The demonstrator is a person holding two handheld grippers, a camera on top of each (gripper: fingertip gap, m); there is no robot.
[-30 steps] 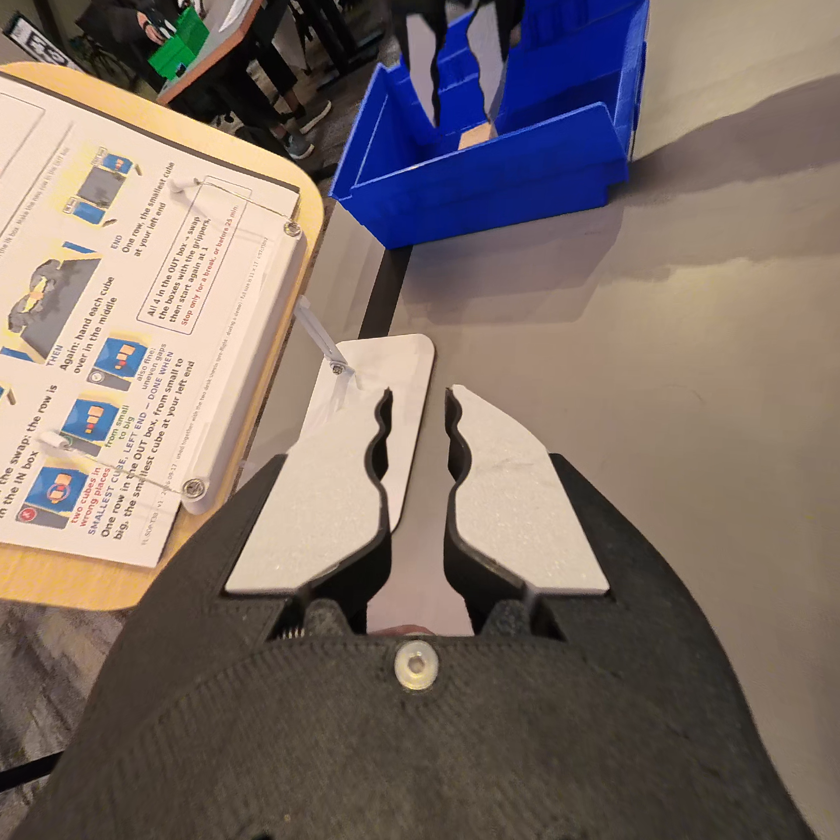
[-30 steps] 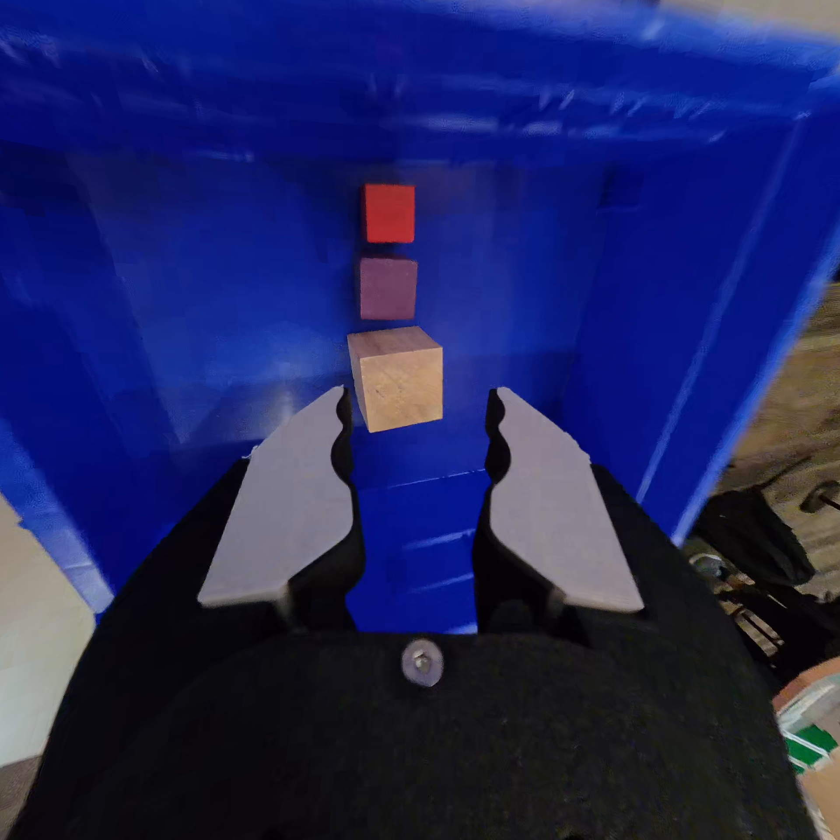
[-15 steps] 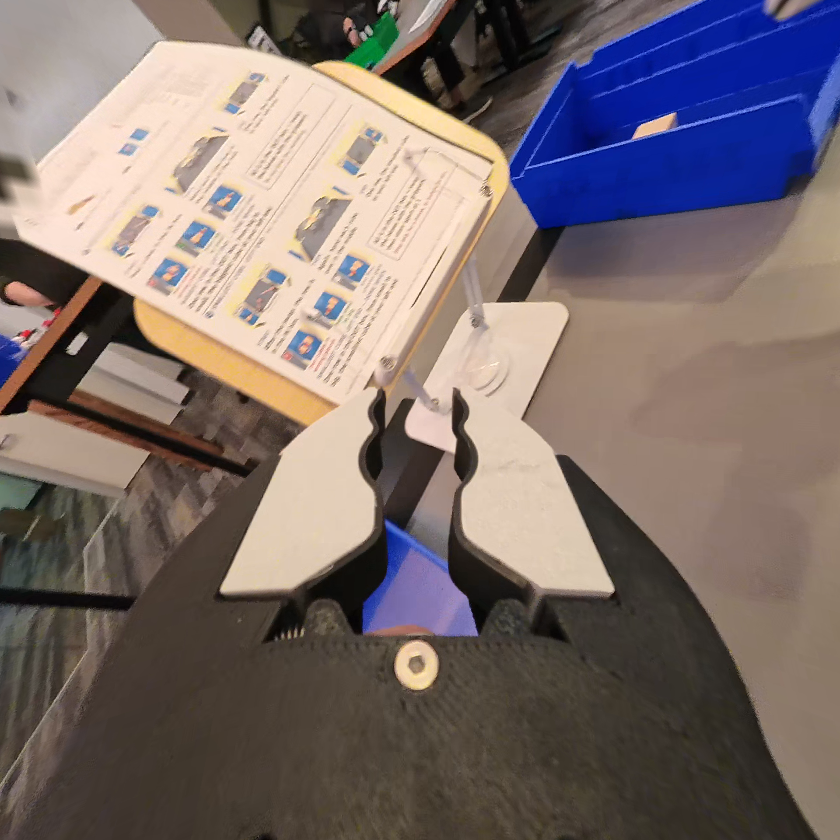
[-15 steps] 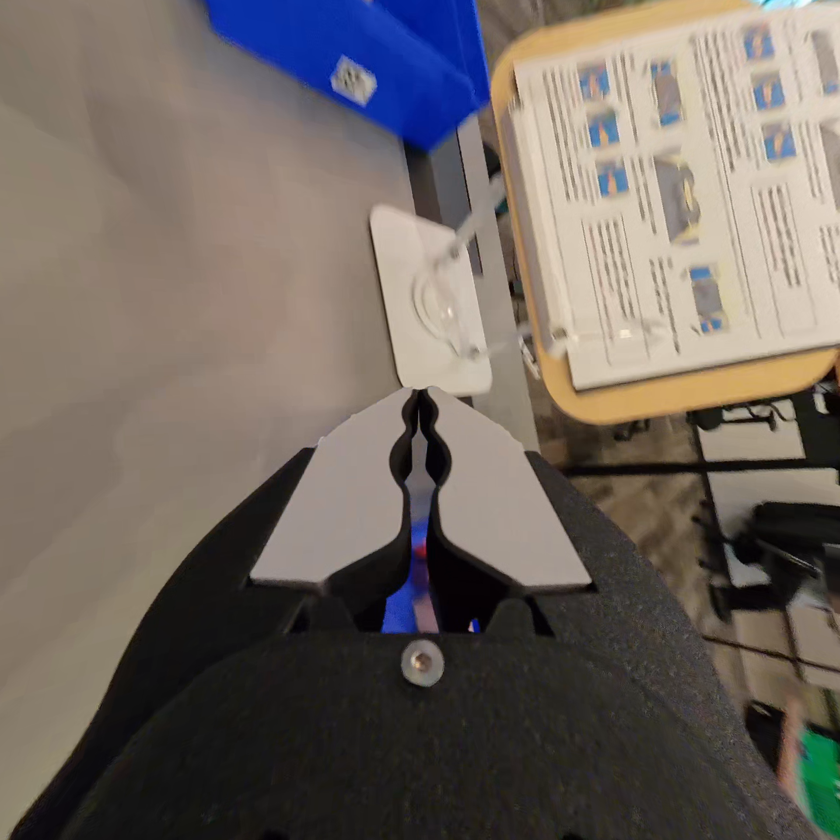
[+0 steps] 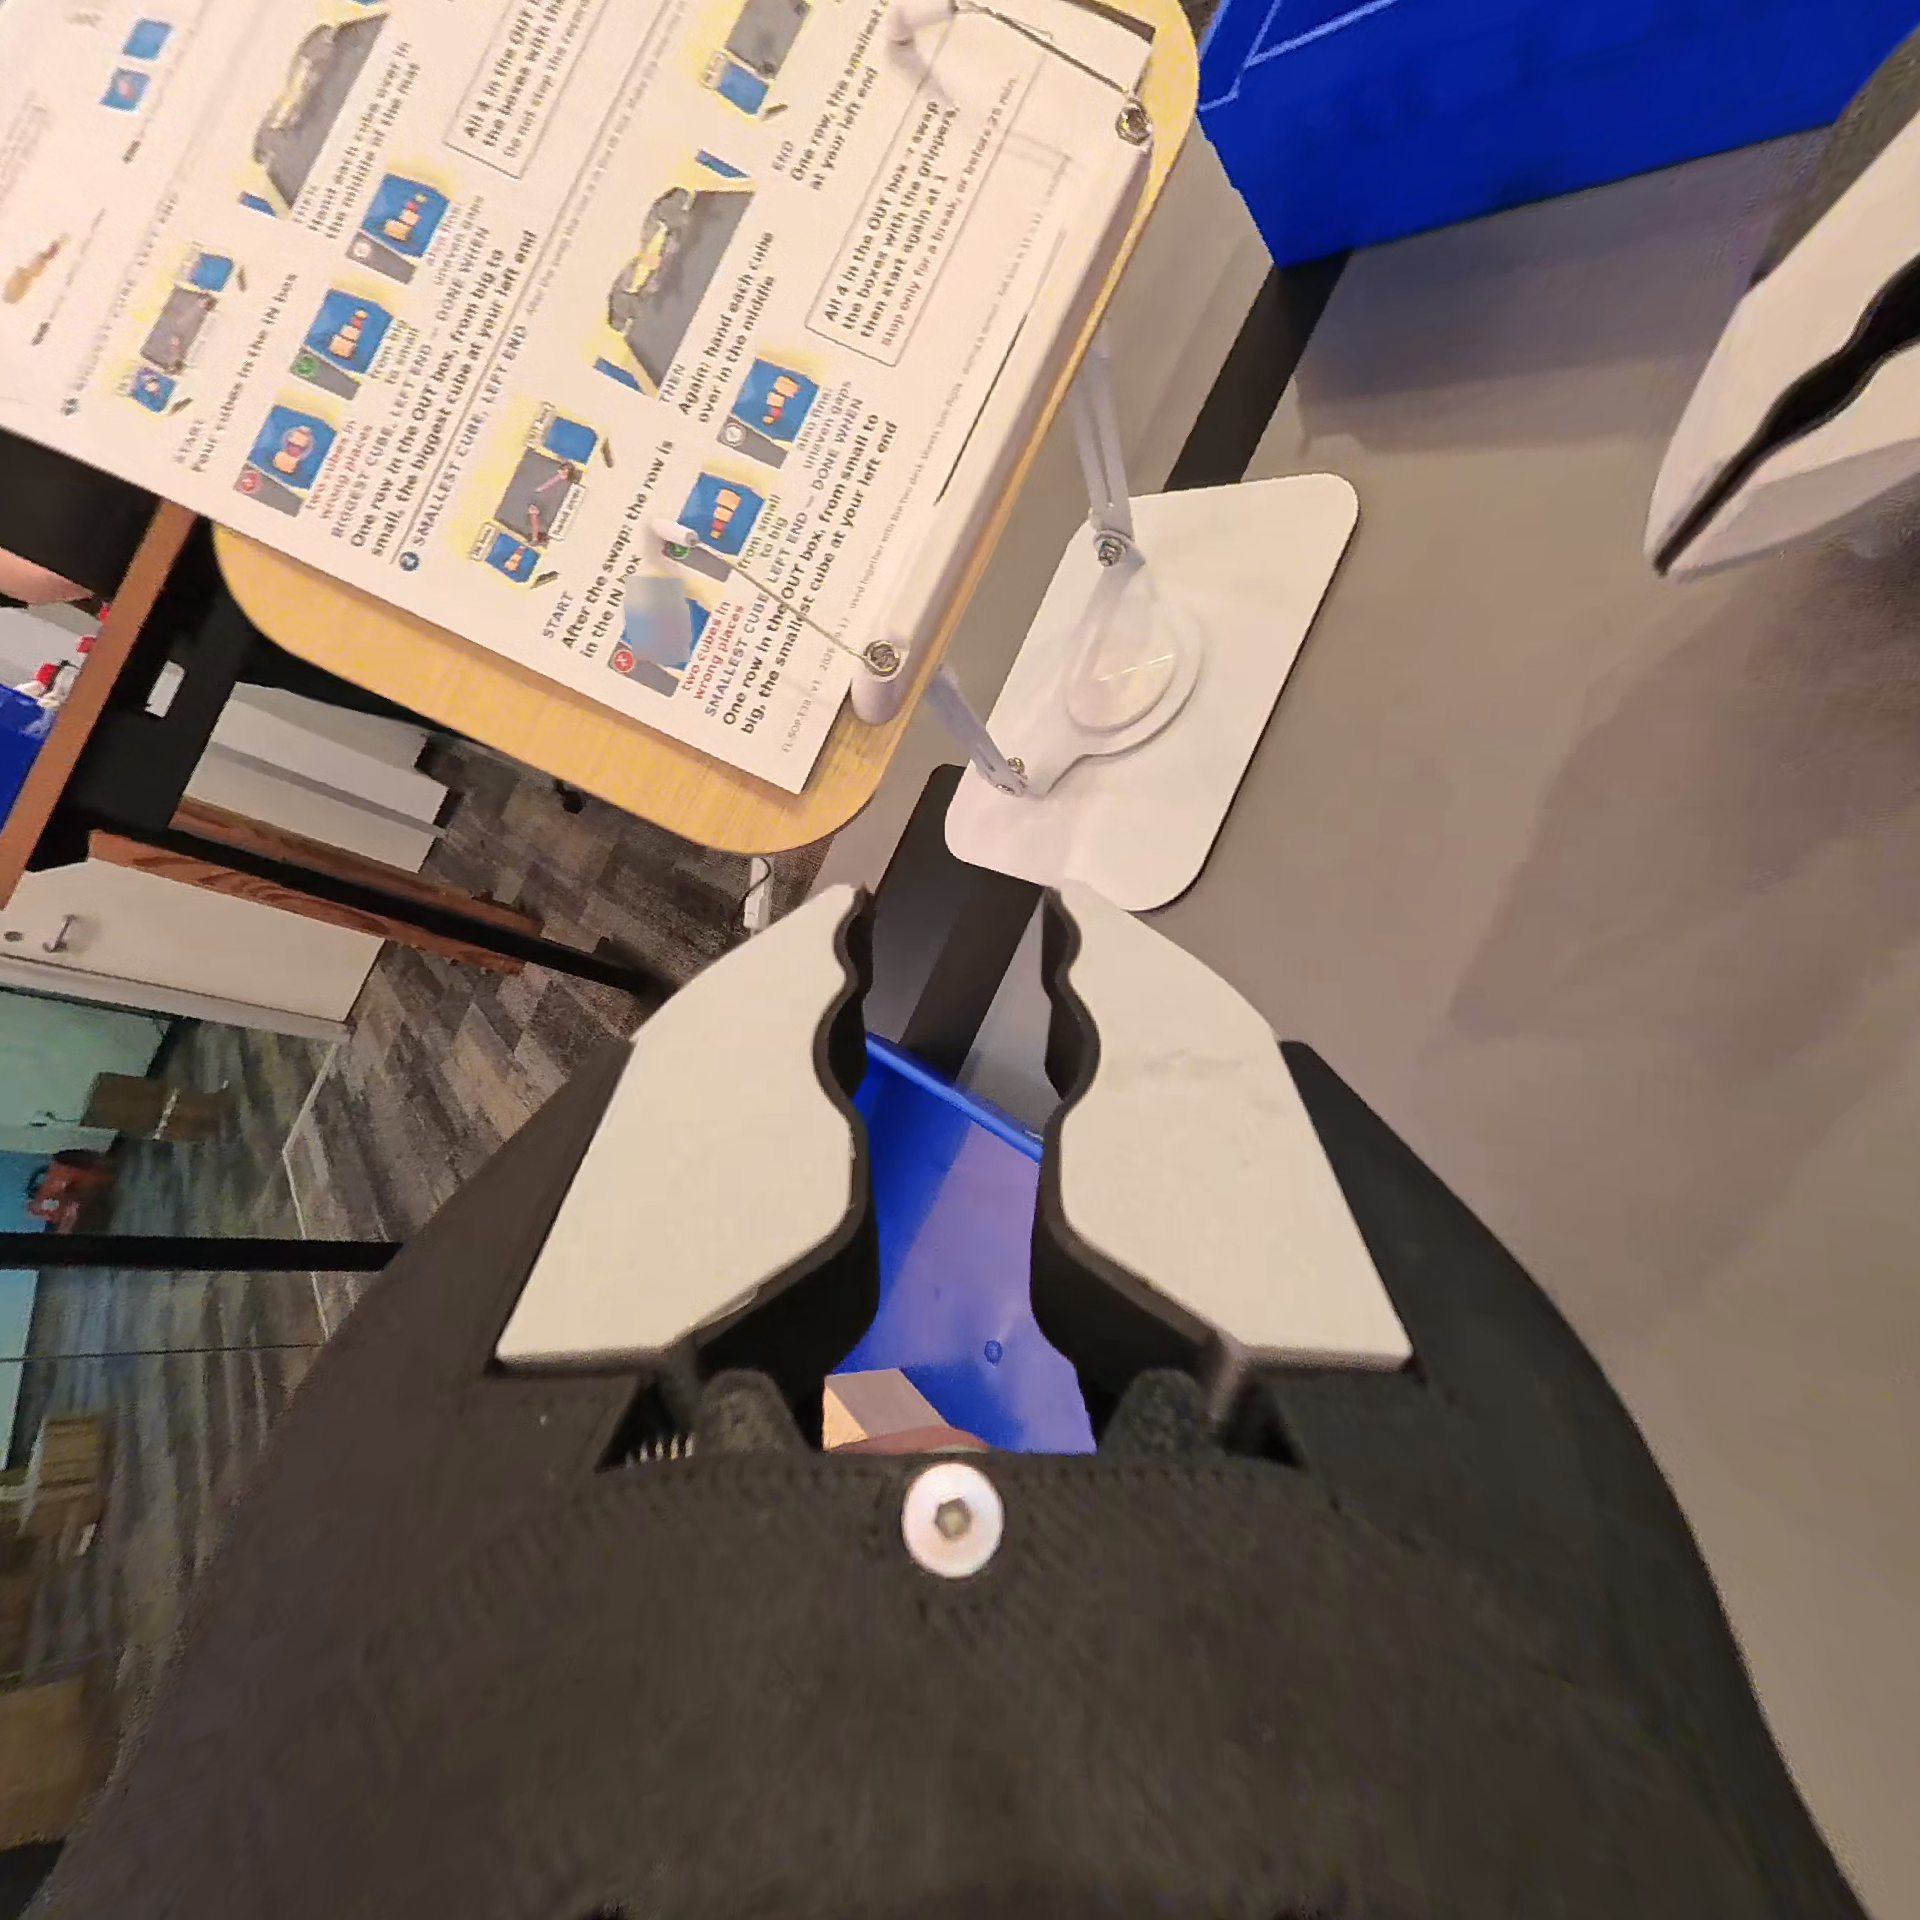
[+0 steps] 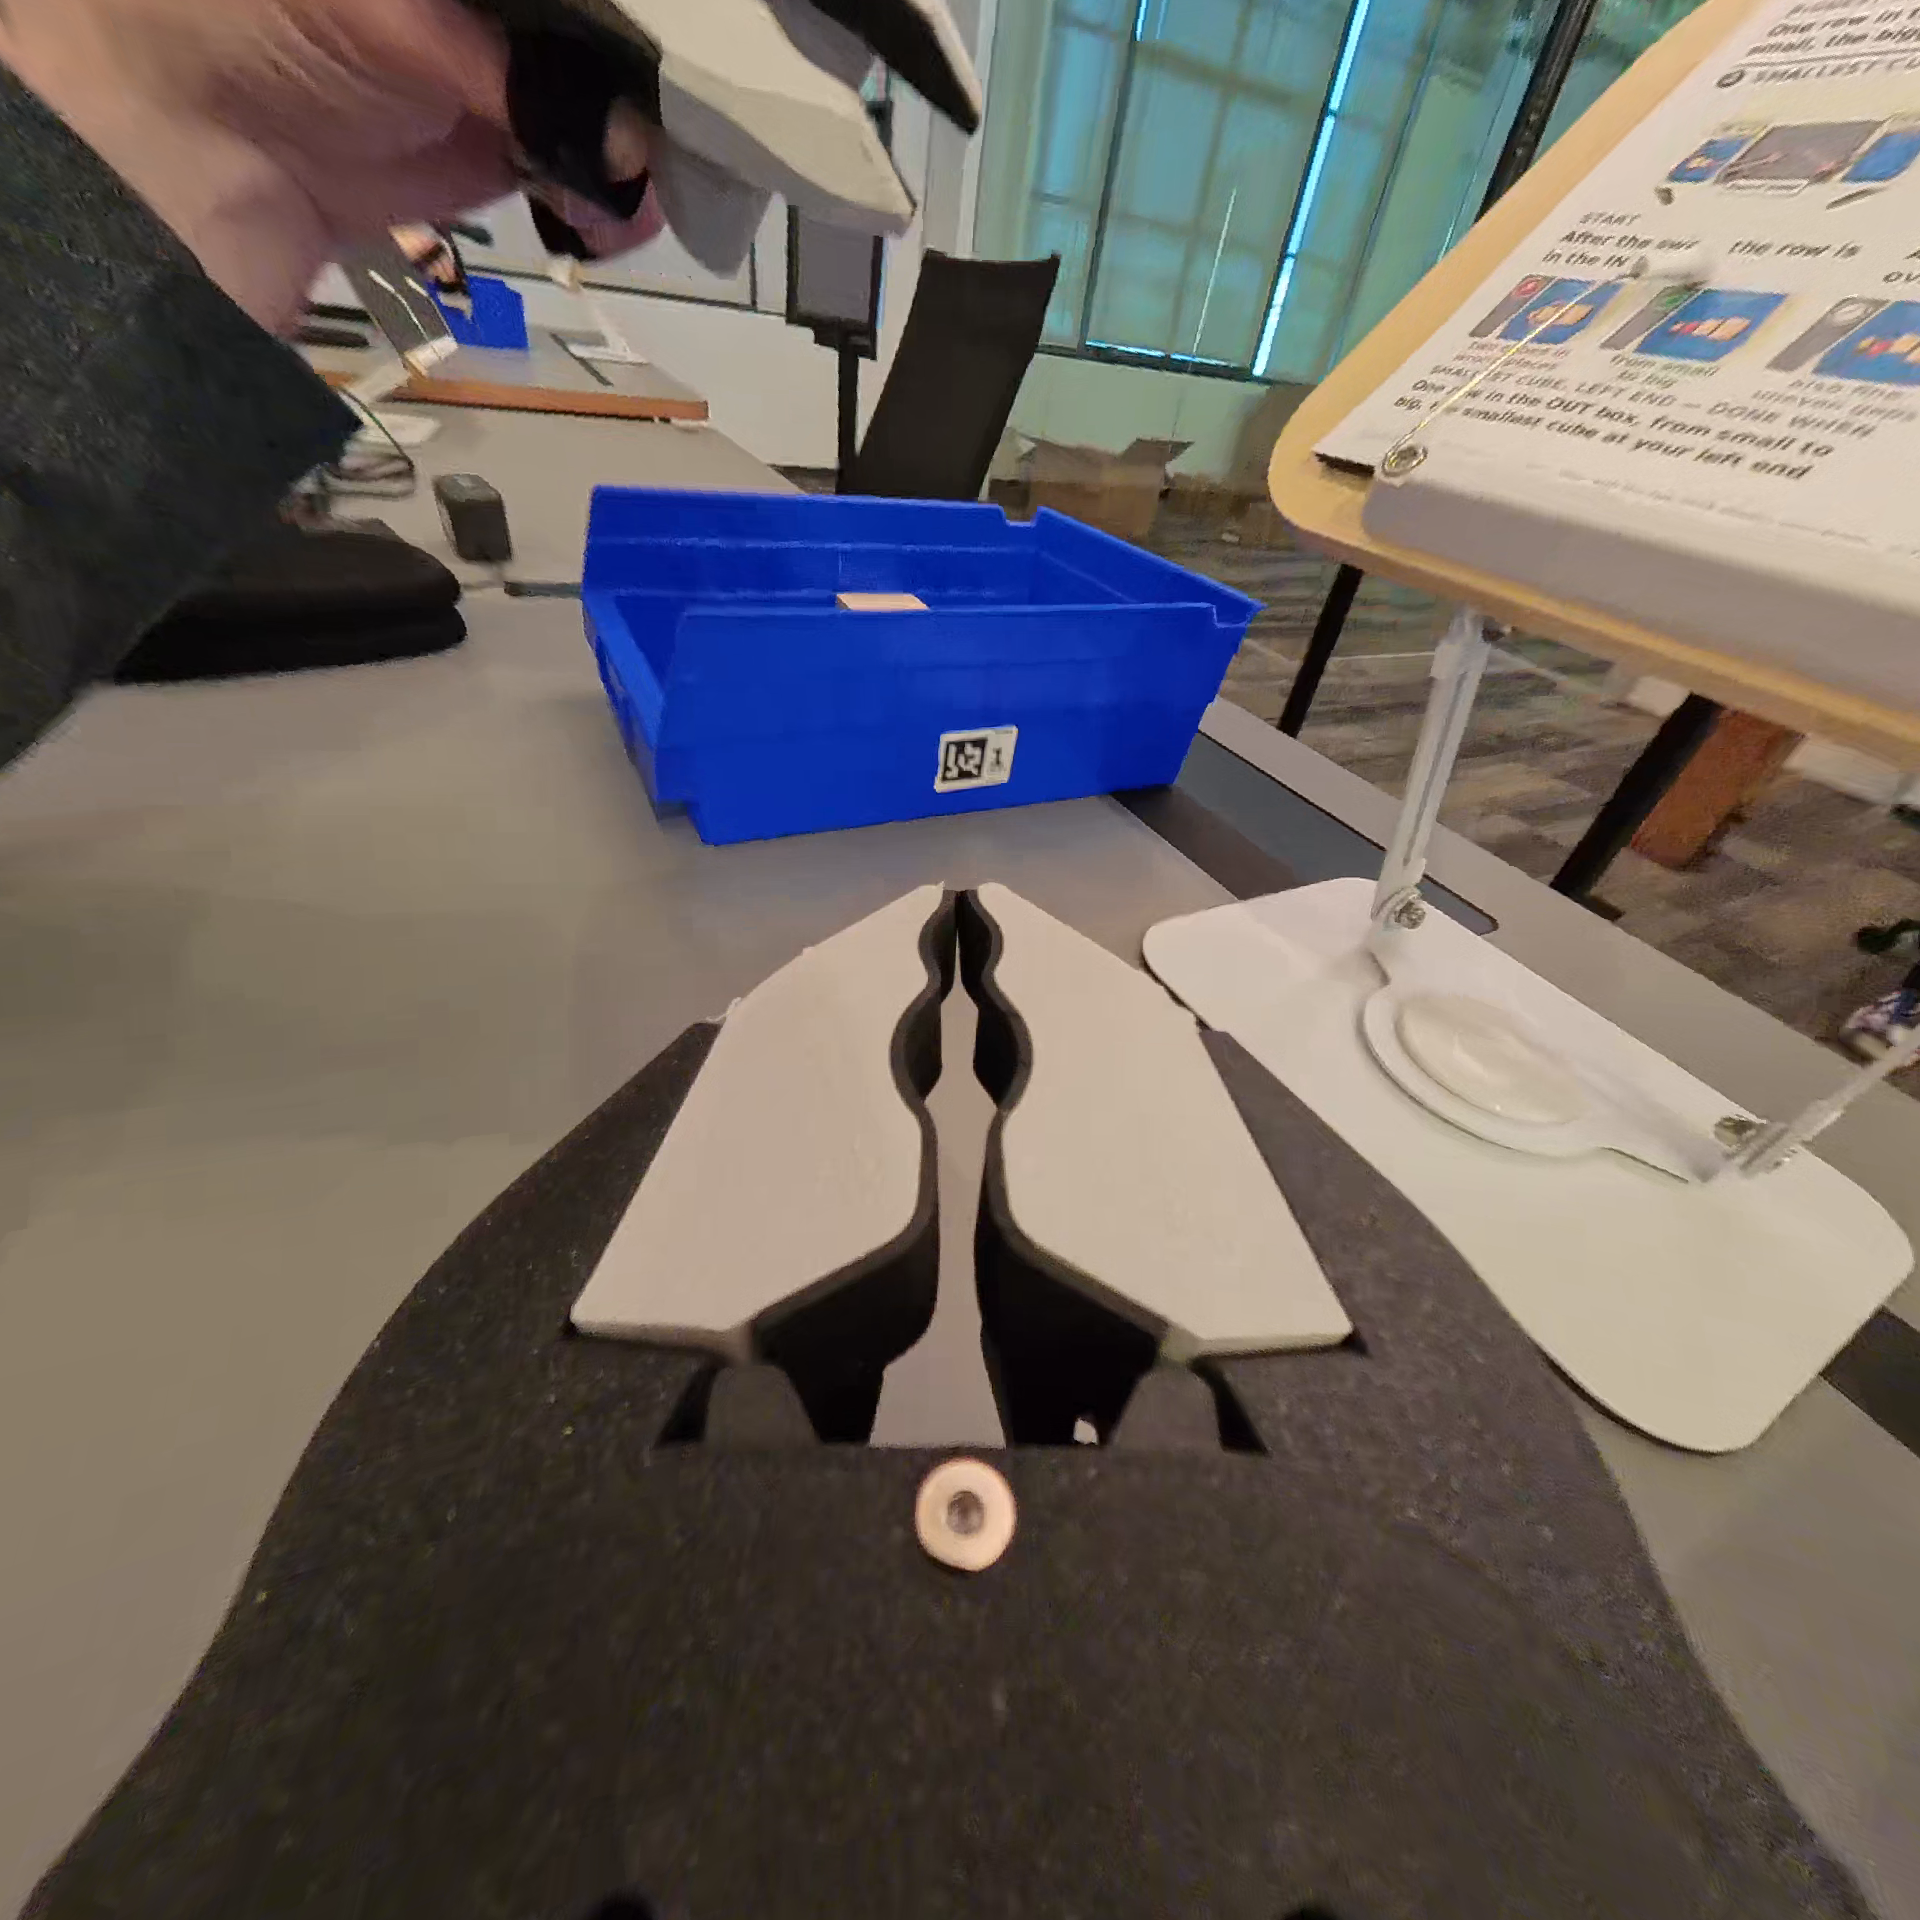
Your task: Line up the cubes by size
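Note:
My left gripper is open and empty, held over the table's left edge. Between its fingers I see the wall of a blue bin below and a corner of a wooden cube. My right gripper is shut with nothing between its pads, low over the grey table. It also shows shut in the left wrist view. Ahead of it stands another blue bin with a wooden cube inside. The left gripper and a hand show at the top left of the right wrist view.
A document stand with a white base and a wooden board bearing an instruction sheet stands at the table edge. The other blue bin is at the top right. A black bag and a black chair lie beyond. My right fingertips sit around 20 cm from my left ones.
My right gripper left the bin with the red, purple and wooden cubes, shut on air and swung out over the table. My left gripper pulled back over the near bin, still open.

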